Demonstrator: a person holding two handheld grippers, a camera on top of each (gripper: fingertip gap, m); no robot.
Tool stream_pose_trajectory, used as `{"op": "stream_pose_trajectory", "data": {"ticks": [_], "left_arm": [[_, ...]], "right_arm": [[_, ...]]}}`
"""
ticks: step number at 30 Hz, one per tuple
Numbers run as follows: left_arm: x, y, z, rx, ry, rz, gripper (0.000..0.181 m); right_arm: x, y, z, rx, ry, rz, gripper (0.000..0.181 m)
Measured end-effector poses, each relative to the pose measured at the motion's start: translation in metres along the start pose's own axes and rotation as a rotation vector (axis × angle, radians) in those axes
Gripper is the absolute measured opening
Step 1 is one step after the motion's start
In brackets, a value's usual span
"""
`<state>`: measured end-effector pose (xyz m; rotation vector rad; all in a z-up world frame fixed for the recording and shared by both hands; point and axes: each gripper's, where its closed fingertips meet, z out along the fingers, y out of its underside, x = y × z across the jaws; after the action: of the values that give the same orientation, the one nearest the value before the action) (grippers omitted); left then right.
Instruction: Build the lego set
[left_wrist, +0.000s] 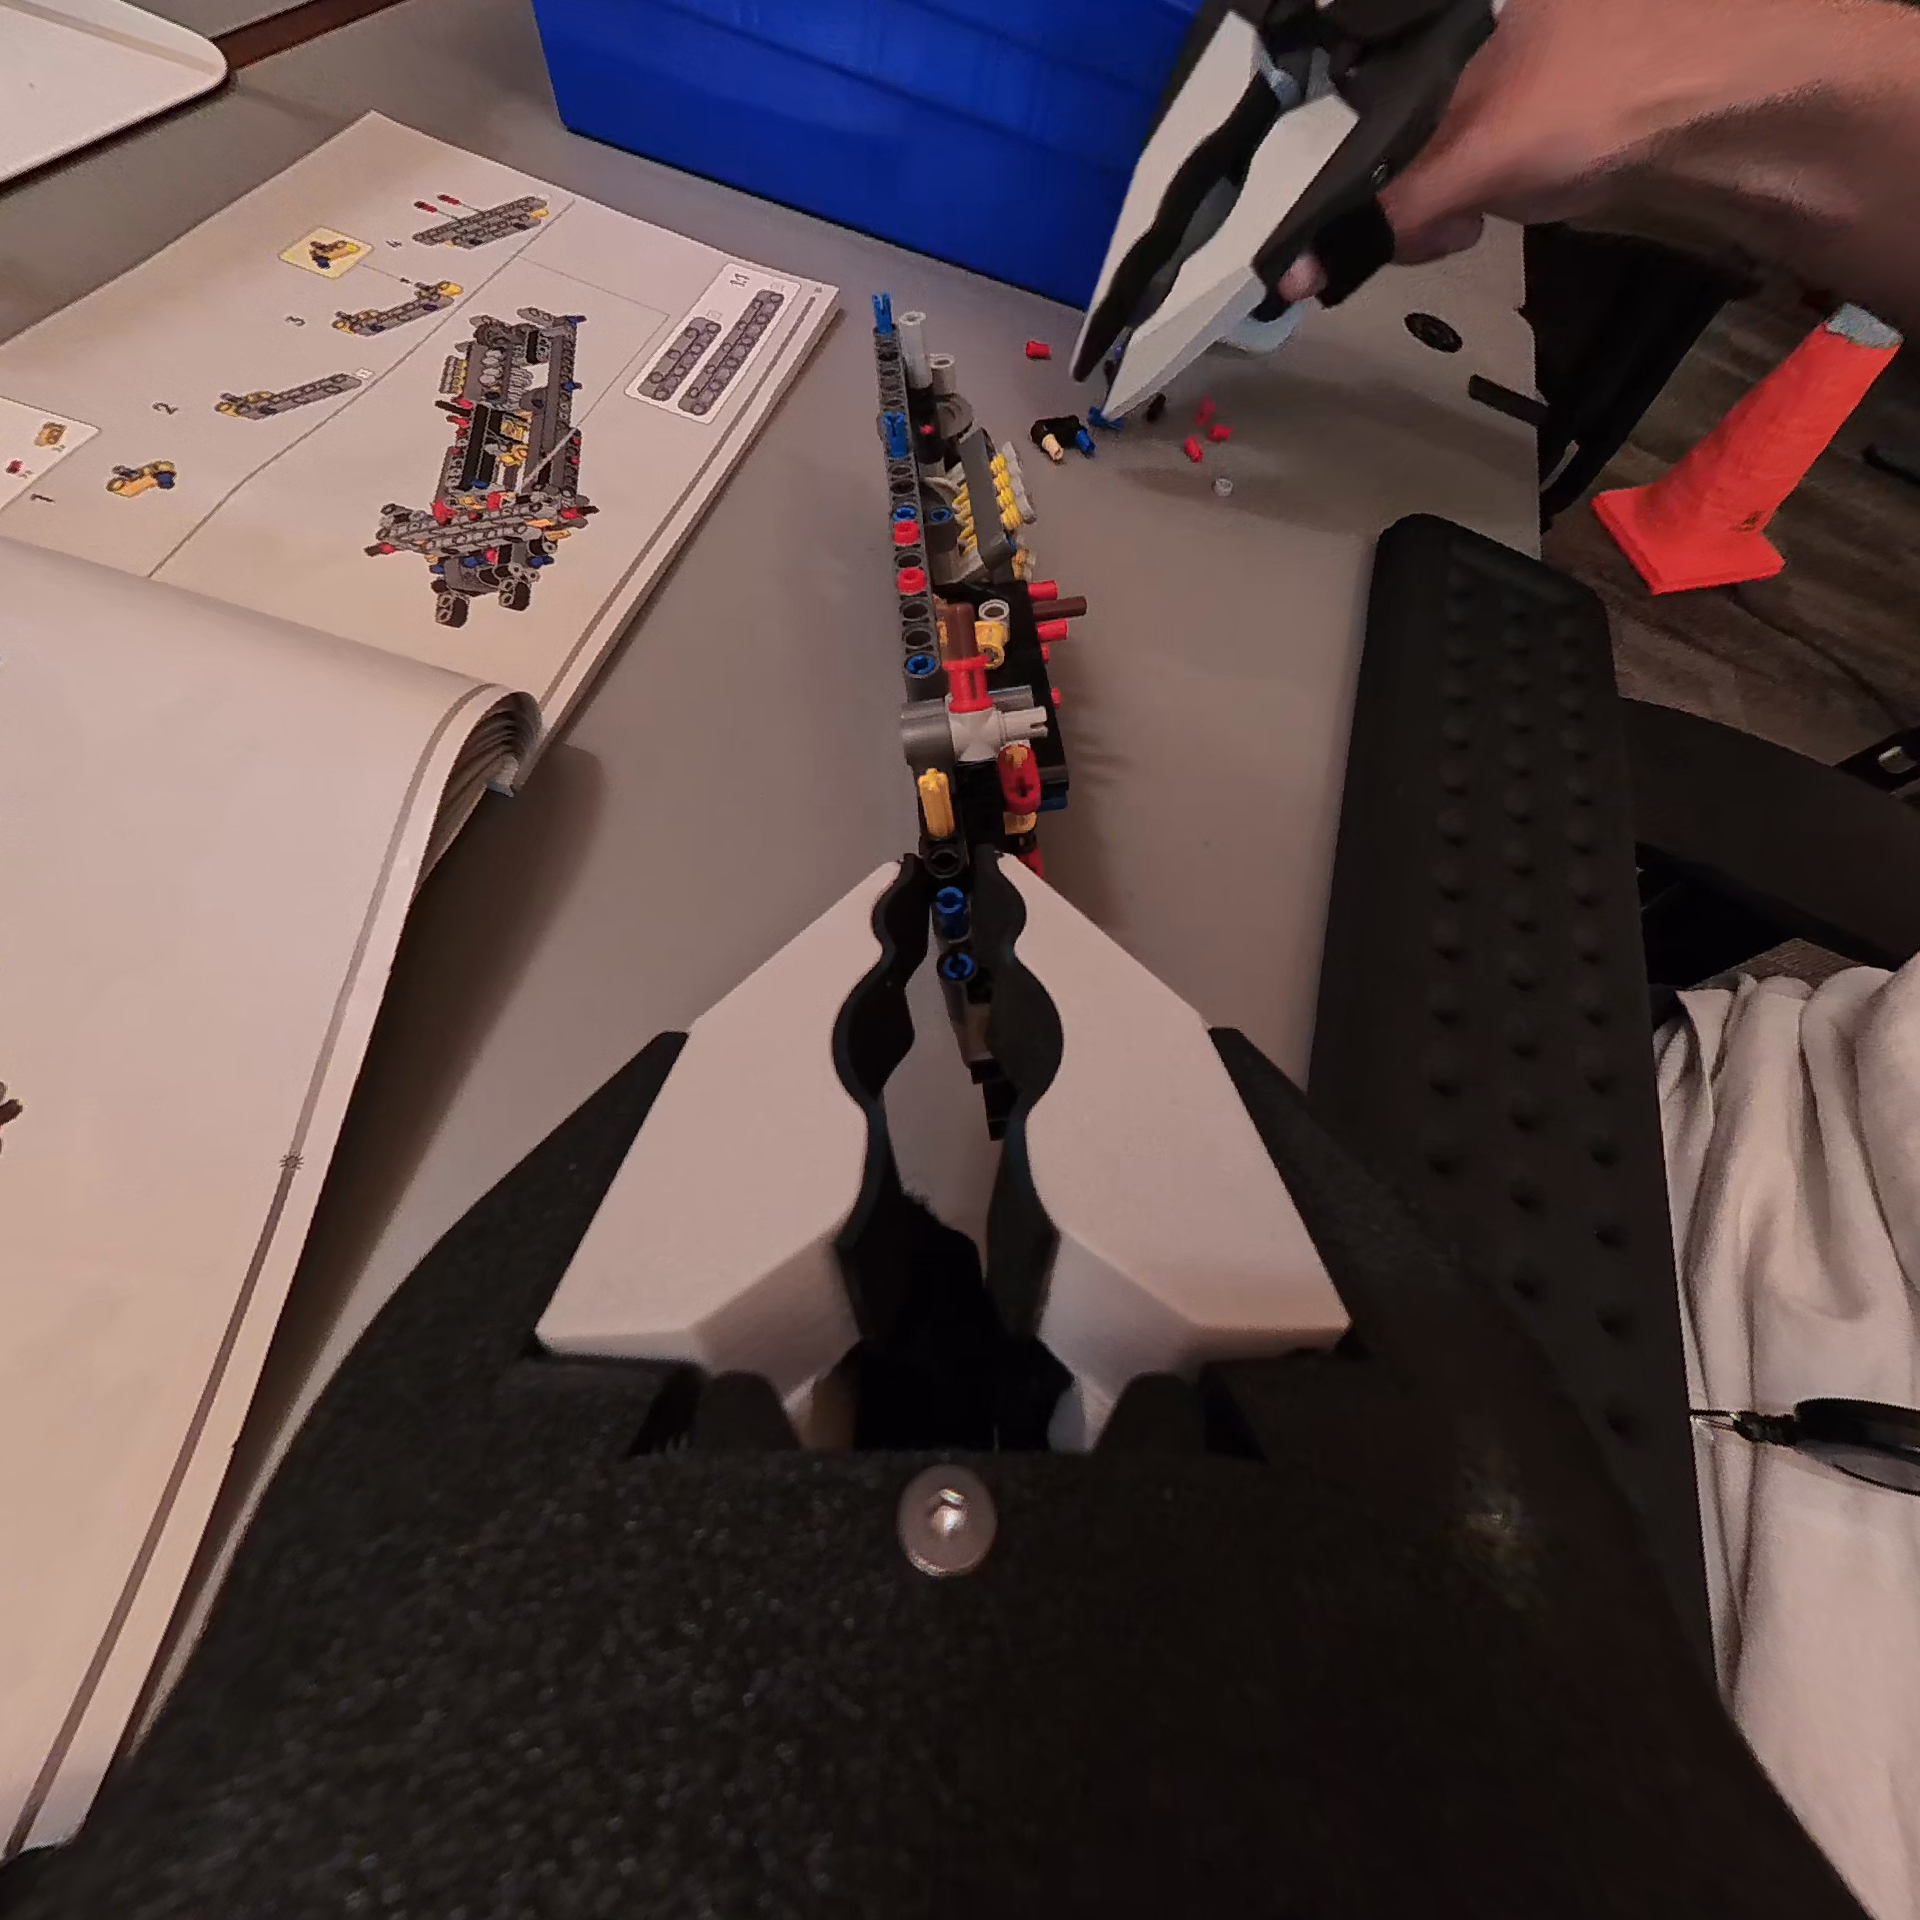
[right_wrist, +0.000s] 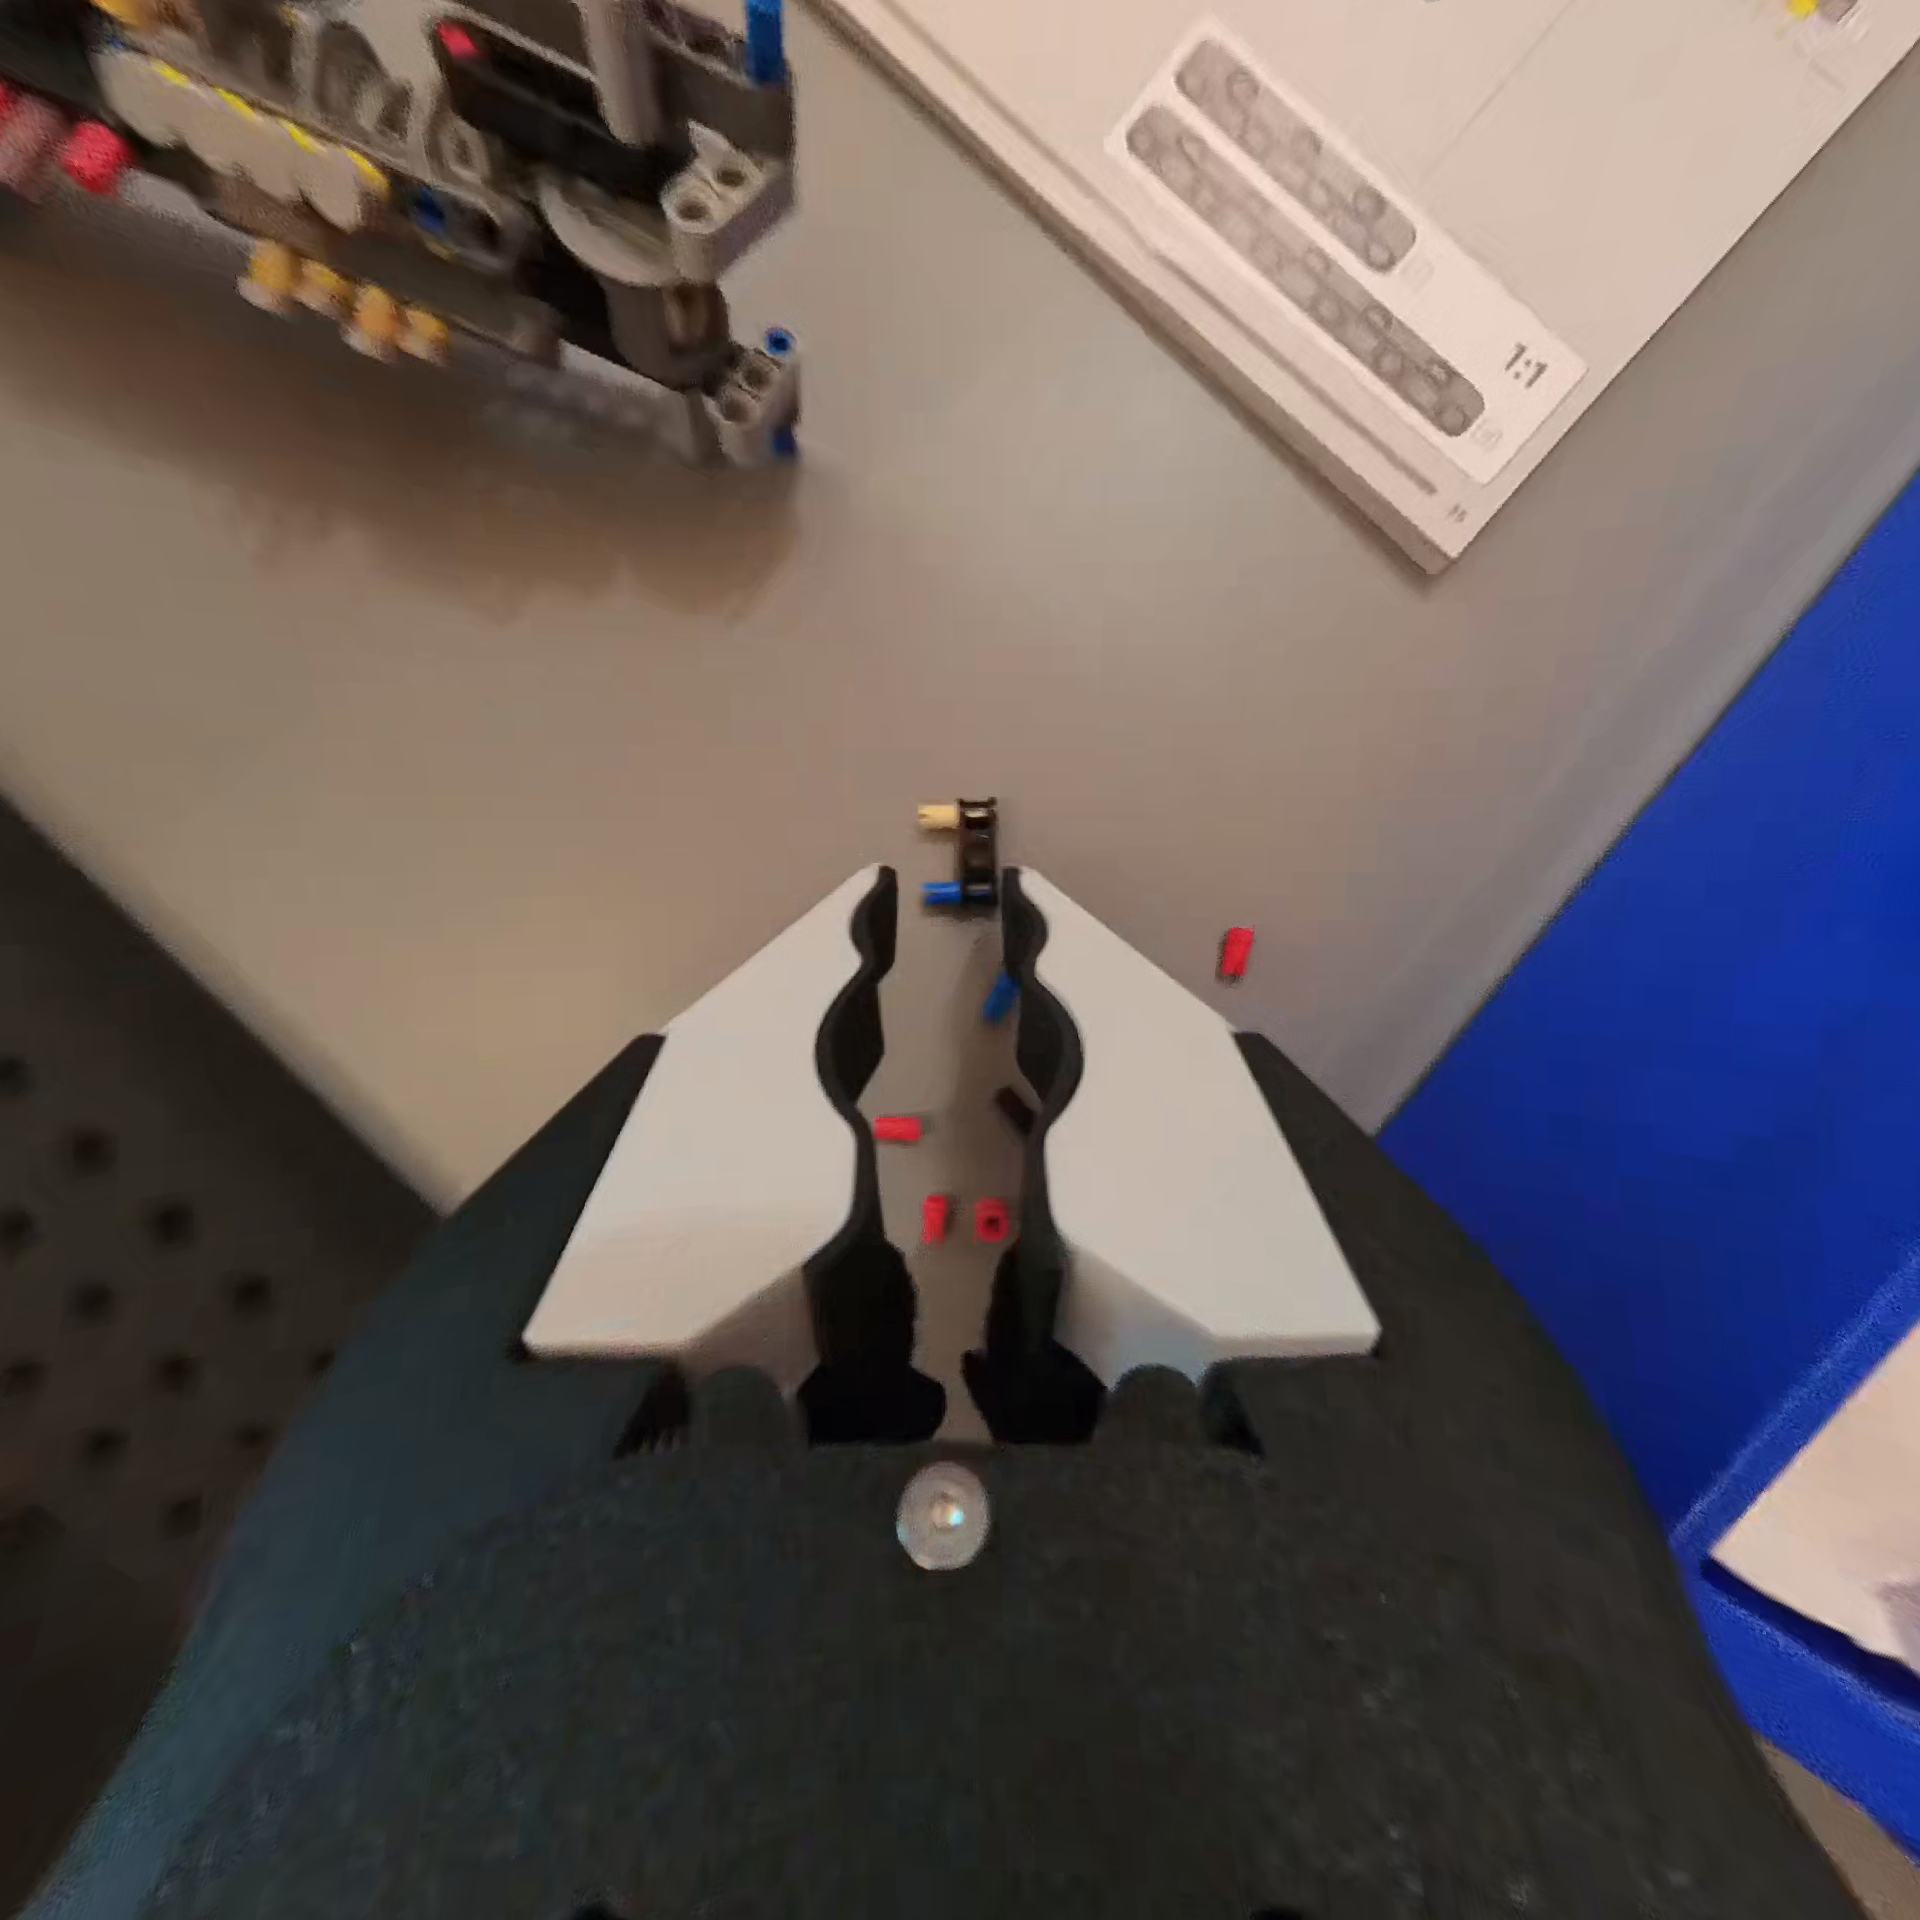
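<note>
Beyond the grey tabletop (left_wrist: 727, 727), a blue plastic bin (left_wrist: 883, 114) along the far edge. Off the table's right side, a black perforated chair back (left_wrist: 1496, 831) and, on the floor, an orange traffic cone (left_wrist: 1756, 457).

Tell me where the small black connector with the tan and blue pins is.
In the right wrist view, the black connector lies on the grey table just beyond the right gripper, near scattered red pins.
</note>
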<state>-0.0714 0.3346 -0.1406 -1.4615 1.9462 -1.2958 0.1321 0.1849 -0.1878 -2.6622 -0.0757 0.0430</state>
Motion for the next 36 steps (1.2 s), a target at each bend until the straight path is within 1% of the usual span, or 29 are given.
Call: {"op": "stream_pose_trajectory", "data": {"ticks": [3,8,10,13,15,16,18,19,20,23,27,31,36], "left_arm": [[0.000,0.000,0.000,-0.001,0.003,-0.004,0.006],[0.000,0.000,-0.001,-0.003,0.003,0.002,0.006],[0.000,0.001,-0.001,-0.004,0.002,0.004,0.006],[0.000,0.001,-0.001,-0.004,0.001,0.007,0.006],[0.000,0.001,-0.001,-0.005,-0.002,0.011,0.006],[0.000,0.001,-0.001,-0.005,-0.003,0.012,0.006],[0.000,0.001,-0.001,-0.004,-0.006,0.016,0.006],[0.000,0.001,-0.001,-0.004,-0.007,0.017,0.006],[0.000,0.000,-0.001,-0.003,-0.007,0.017,0.006],[-0.001,0.001,-0.001,-0.002,-0.008,0.015,0.006],[-0.001,0.001,-0.001,-0.001,-0.006,0.009,0.006],[-0.001,0.000,-0.001,0.000,-0.003,0.007,0.006],[-0.001,0.000,-0.001,-0.001,-0.002,0.010,0.006]], "right_arm": [[0.009,0.006,0.008,-0.072,0.058,-0.079,0.016],[0.009,0.008,0.018,-0.129,0.019,-0.073,0.015],[0.009,0.005,0.018,-0.120,0.012,-0.079,0.008],[0.011,-0.011,0.011,-0.054,0.055,-0.130,0.008],[0.018,-0.024,0.007,0.001,0.168,-0.237,0.008],[0.023,-0.030,0.006,0.020,0.262,-0.317,0.008],[0.040,-0.045,0.001,0.073,0.525,-0.487,0.008],[0.044,-0.050,0.002,0.083,0.632,-0.569,0.008],[0.046,-0.053,0.005,0.087,0.702,-0.638,0.008],[0.050,-0.055,0.016,0.074,0.831,-0.775,0.008],[0.056,-0.058,0.020,0.042,0.934,-0.890,0.008],[0.060,-0.054,0.026,-0.016,0.941,-0.956,0.008],[0.061,-0.051,0.024,-0.037,0.965,-1.009,0.008]]}}
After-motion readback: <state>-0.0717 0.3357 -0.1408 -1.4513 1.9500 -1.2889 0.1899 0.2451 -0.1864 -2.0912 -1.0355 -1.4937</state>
